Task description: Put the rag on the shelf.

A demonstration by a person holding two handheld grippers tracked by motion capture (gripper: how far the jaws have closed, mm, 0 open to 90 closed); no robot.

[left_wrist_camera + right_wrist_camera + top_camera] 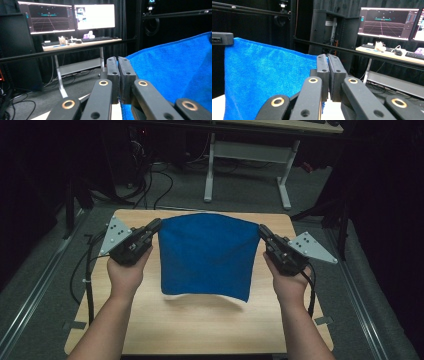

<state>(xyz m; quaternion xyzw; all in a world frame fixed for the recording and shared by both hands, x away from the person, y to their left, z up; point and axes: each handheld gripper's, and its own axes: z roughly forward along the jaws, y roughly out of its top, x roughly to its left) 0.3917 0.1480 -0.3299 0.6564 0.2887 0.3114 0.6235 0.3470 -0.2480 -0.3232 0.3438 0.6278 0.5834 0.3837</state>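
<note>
Holding a blue cloth (205, 255) up by its two top corners, the person has it stretched between the two grippers above the wooden table (200, 325). The left gripper (154, 226) has its jaws pressed together on one top corner; in the left gripper view the two black pads meet with the cloth's edge caught between them, and the fabric spreads away to one side of the jaws. The right gripper (262, 231) does the same at the other top corner: in the right gripper view its jaws are closed on the hem, with the sheet running off toward the far gripper.

Between the jaws the top edge runs nearly taut with a slight upward bow. Below them the cloth hangs as a flat sheet, and its lower edge seems to float free just above the tabletop, casting a soft shadow there; whether any part brushes the wood I cannot tell.

As a judgement, the picking up and spreading part looks finished: both corners are secured and the cloth is opened out with no bunching. What remains is most likely laying it down flat or folding it, so the lower edge has yet to be set on the table and the corners have yet to be let go. Nothing on the table shows a fold made so far.
</note>
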